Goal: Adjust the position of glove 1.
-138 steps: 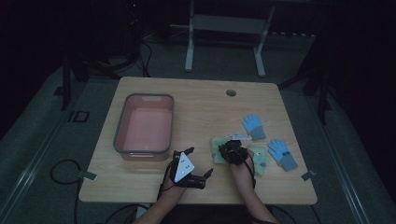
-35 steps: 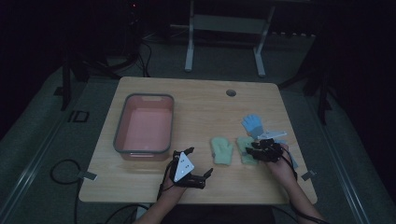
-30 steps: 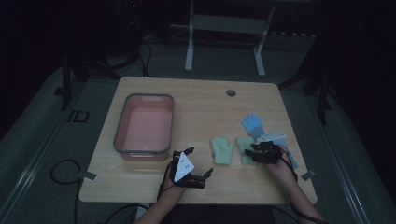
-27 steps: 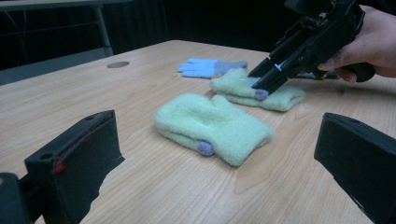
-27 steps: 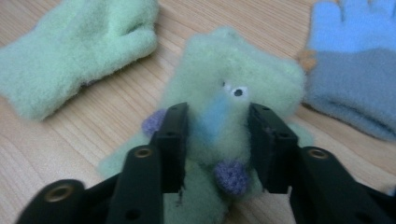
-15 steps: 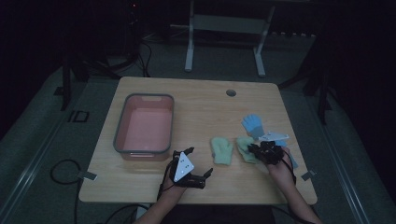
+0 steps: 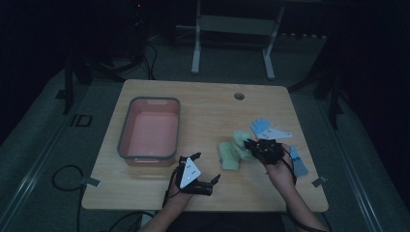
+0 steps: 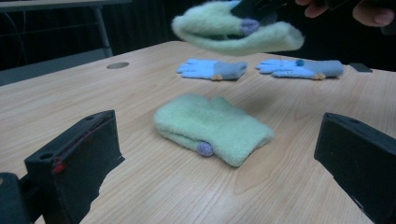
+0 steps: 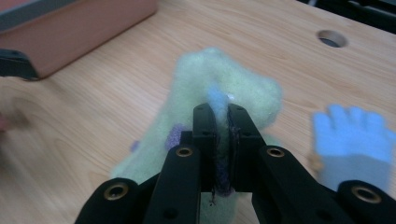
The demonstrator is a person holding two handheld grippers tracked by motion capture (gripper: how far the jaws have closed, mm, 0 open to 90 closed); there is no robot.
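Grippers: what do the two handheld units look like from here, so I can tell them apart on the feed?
Both are black two-jaw tools. The left gripper carries a pale grey three-cornered plate with small dark marks; its jaws are blocky black pads. The right gripper has a similar pale plate, slim black fingers with brass-ringed holes, and a black cable trailing along the forearm.

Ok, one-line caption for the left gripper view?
Open left gripper faces a green mitten on the table; another mitten hangs above, two blue gloves behind.
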